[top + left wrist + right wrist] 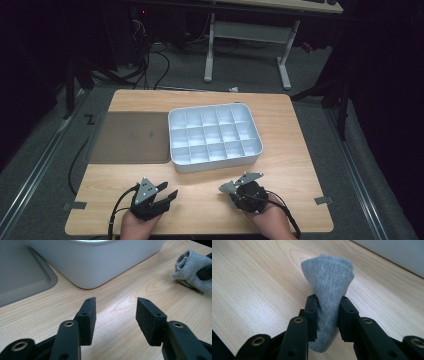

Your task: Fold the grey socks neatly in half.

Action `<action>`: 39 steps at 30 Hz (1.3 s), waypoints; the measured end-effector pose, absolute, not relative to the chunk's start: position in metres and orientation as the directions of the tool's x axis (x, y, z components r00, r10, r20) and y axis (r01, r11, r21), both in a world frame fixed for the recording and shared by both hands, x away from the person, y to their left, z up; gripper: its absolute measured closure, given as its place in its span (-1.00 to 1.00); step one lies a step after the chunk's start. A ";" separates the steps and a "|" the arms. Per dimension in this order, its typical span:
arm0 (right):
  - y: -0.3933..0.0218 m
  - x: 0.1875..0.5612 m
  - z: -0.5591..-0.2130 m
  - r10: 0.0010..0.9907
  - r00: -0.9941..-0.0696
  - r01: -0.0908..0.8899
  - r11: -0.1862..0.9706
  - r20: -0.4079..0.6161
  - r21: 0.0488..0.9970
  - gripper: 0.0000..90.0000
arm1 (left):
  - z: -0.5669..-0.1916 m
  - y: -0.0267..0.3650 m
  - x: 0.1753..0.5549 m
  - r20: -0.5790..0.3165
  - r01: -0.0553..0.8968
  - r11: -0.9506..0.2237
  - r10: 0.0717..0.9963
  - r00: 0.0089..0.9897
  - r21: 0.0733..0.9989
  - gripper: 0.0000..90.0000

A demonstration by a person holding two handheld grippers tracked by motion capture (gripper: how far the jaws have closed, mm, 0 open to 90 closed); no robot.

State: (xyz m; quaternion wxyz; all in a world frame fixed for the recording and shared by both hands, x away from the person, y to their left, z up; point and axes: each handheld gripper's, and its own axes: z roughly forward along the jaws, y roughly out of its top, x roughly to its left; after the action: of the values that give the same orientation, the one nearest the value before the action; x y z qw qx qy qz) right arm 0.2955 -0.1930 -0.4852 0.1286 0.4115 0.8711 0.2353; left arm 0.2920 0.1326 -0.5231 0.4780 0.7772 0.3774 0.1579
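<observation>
My right gripper (326, 316) is clamped across the middle of a rolled grey sock (328, 287), which bulges above the pads and hangs out below them, just above the wooden table (249, 282) near its front edge. My left gripper (115, 315) stands open, nothing between its pads, pointed across bare tabletop toward the sock, which the left gripper view shows off at the far right (190, 267).

I judge the sock light, soft and springy: it squashes under the pads instead of resisting, will not break, and its knit should keep it from slipping. The risk I see is the roll loosening or a loose end trailing. The mid-bundle hold looks sound to me; a pinch on one outer layer would let it unroll.

Ahead of both grippers sits the white compartment tray (215, 137), a grid of small cells, all empty as far as I can see from the high view. Its near wall (100, 267) rises close in front of the left gripper, so I judge the sock must be lifted over that rim before going into a cell. A flat grey lid (132, 137) lies just beside the tray on its left, clear of the direct path. The cells look snug, so the bundle may catch on the dividers.
</observation>
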 end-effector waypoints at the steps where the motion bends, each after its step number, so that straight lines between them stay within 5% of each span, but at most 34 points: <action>1: -0.194 0.296 -0.484 0.778 -0.627 0.660 0.556 -0.037 0.506 0.61 | -0.523 0.133 0.292 -0.113 0.435 -0.261 0.736 0.667 0.862 0.12; 21: -0.212 0.311 -0.464 0.791 -0.609 0.721 0.583 -0.059 0.374 0.61 | -0.524 0.136 0.293 -0.120 0.447 -0.259 0.742 0.659 0.856 0.10; 39: -0.228 0.356 -0.408 0.827 -0.560 0.756 0.534 -0.048 0.380 0.61 | -0.525 0.137 0.293 -0.126 0.451 -0.257 0.740 0.660 0.855 0.09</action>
State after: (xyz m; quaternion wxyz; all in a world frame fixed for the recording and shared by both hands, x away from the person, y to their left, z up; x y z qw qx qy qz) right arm 0.3556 -0.2284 -0.4079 0.1115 0.4556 0.8685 0.1603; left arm 0.2934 0.1366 -0.5249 0.4743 0.7780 0.3828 0.1526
